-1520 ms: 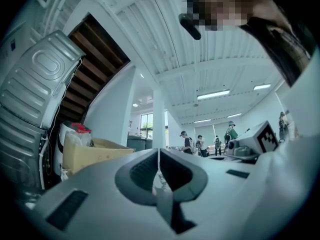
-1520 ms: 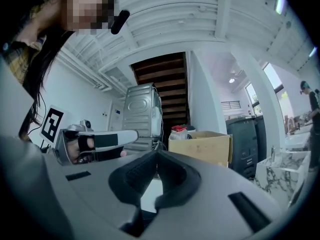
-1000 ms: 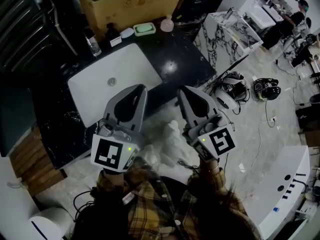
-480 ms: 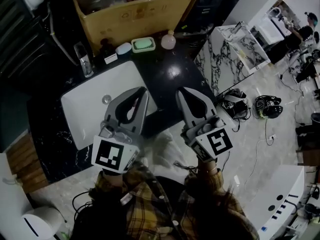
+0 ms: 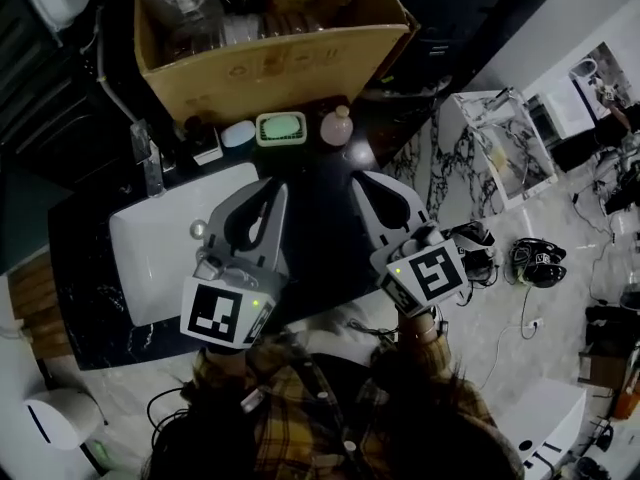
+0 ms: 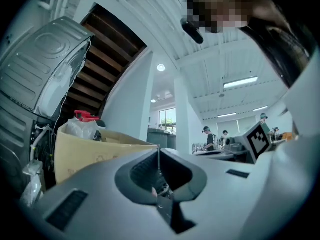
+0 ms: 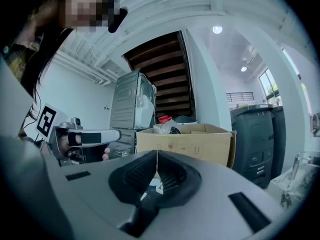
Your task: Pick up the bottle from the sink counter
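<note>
Small pink bottle (image 5: 338, 126) upright at back of sink counter (image 5: 322, 223), just beside green soap dish (image 5: 281, 128), at 12 o'clock from right gripper (image 5: 365, 182). Left gripper (image 5: 274, 184) alongside. Both jaws pressed together, empty. Risk: toppling bottle if approached unopened.

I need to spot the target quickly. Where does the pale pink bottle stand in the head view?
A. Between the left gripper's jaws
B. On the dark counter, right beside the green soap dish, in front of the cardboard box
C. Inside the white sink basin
B: the pale pink bottle stands on the counter next to the green soap dish, just in front of the cardboard box.
</note>
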The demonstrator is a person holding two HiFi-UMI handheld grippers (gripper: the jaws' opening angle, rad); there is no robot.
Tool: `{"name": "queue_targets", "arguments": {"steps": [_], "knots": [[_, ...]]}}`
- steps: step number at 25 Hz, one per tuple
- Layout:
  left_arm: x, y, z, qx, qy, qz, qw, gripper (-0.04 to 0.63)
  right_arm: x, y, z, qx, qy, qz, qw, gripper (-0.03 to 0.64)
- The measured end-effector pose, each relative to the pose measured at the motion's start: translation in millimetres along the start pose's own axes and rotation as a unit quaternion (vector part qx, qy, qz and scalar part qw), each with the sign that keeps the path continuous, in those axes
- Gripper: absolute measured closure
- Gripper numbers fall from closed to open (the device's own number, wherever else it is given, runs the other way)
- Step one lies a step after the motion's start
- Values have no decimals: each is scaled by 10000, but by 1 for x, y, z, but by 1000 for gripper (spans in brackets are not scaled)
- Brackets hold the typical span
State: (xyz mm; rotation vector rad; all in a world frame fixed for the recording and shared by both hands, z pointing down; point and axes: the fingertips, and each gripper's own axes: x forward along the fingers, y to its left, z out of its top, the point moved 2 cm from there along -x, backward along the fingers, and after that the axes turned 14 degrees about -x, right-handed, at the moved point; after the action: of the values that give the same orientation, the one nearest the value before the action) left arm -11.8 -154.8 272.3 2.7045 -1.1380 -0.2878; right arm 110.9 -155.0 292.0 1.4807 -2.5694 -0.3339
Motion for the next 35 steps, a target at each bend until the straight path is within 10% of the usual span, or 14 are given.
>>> {"name": "queue_targets", "arguments": {"steps": [14,35], "knots": [[62,0,-21,23,112,812,9966,571,41,-60,-21,350,-286,840,9954,600],[126,13,-66,-162,683,436,9966,571,46,-72,-48,512,-189,929,9942,600]]}}
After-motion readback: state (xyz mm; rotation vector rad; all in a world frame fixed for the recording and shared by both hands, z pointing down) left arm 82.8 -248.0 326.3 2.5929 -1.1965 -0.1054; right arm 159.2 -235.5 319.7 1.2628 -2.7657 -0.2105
